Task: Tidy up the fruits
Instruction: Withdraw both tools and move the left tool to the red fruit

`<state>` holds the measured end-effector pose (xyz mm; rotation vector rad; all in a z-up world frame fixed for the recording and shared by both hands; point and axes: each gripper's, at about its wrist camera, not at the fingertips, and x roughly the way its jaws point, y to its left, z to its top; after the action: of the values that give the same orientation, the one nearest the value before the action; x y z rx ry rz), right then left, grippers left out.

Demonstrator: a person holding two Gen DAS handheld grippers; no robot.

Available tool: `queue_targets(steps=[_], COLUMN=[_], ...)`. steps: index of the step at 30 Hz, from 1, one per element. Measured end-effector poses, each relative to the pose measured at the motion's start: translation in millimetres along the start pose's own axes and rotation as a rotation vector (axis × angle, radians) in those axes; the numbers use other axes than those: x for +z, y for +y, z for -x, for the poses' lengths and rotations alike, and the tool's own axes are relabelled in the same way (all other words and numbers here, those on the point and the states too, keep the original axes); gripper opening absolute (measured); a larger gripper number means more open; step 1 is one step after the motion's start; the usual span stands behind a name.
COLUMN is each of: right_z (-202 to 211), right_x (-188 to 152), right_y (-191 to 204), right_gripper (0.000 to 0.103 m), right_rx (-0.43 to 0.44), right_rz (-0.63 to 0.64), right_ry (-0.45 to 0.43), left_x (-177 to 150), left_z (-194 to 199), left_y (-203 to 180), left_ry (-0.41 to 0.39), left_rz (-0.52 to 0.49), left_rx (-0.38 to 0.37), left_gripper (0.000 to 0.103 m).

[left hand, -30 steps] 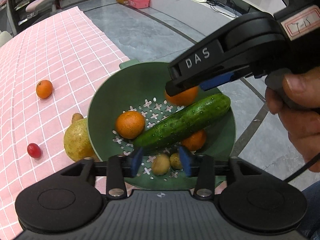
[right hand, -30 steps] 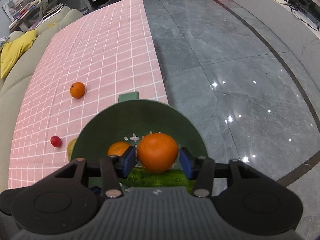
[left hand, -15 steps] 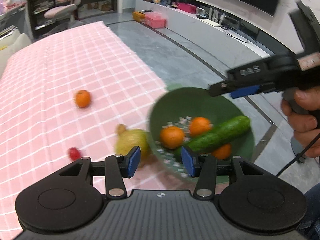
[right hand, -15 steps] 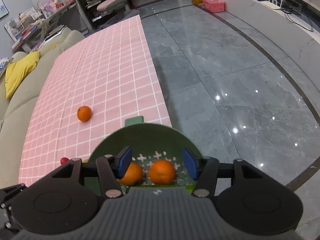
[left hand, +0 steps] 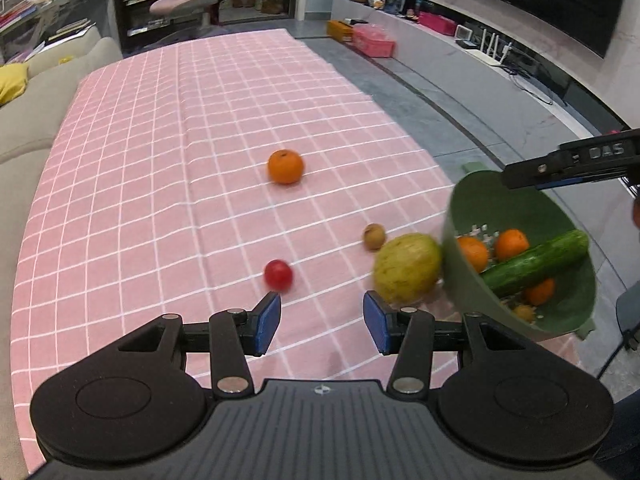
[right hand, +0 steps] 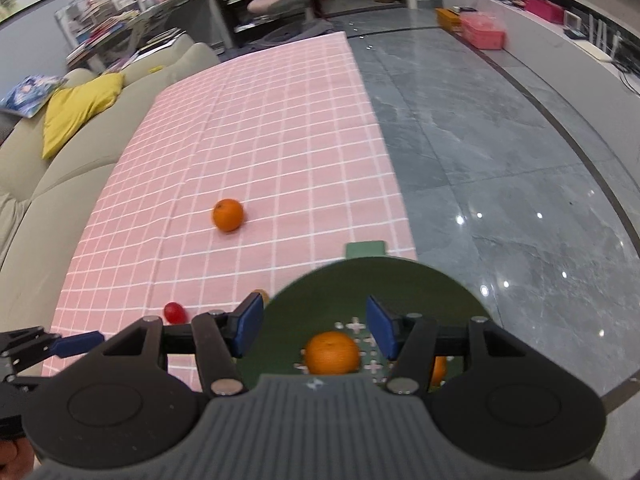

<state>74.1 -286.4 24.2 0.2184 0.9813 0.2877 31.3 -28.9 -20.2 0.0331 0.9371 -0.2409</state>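
A green colander [left hand: 476, 216] sits at the table's right edge, holding three oranges [left hand: 511, 243], a cucumber [left hand: 536, 263] and small brown fruits. On the pink checked cloth lie a loose orange [left hand: 285, 166], a red tomato [left hand: 278, 275], a yellow-green pear [left hand: 407, 267] against the colander and a small brown fruit [left hand: 374, 236]. My left gripper [left hand: 321, 323] is open and empty, just before the tomato and pear. My right gripper [right hand: 312, 325] is open and empty above the colander [right hand: 320, 300], over an orange [right hand: 332, 352]. The loose orange [right hand: 228, 214] and tomato [right hand: 174, 312] show there too.
A beige sofa [right hand: 52, 184] with a yellow cushion [right hand: 76, 110] runs along the table's left side. Grey tiled floor [right hand: 500, 168] lies right of the table. A pink chair [left hand: 188, 0] and shelves stand beyond the far end.
My right gripper let go of the orange into the colander, then rose and pulled back. My left gripper swung left from over the colander toward the cloth with the tomato and pear.
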Motion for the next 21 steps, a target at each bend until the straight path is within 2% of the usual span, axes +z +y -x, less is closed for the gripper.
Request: queue_targets(steps=[21], right_z=[-24.2], right_x=[-1.2], right_y=[45.2], right_gripper=[0.055], right_rx=[0.011], right_rz=[0.165], right_ry=[0.044], left_x=[-2.8], left_z=[-54.4], left_y=[39.8], left_ry=[0.013], left_rz=[0.053], left_rx=[-0.017], left_gripper=[0.056])
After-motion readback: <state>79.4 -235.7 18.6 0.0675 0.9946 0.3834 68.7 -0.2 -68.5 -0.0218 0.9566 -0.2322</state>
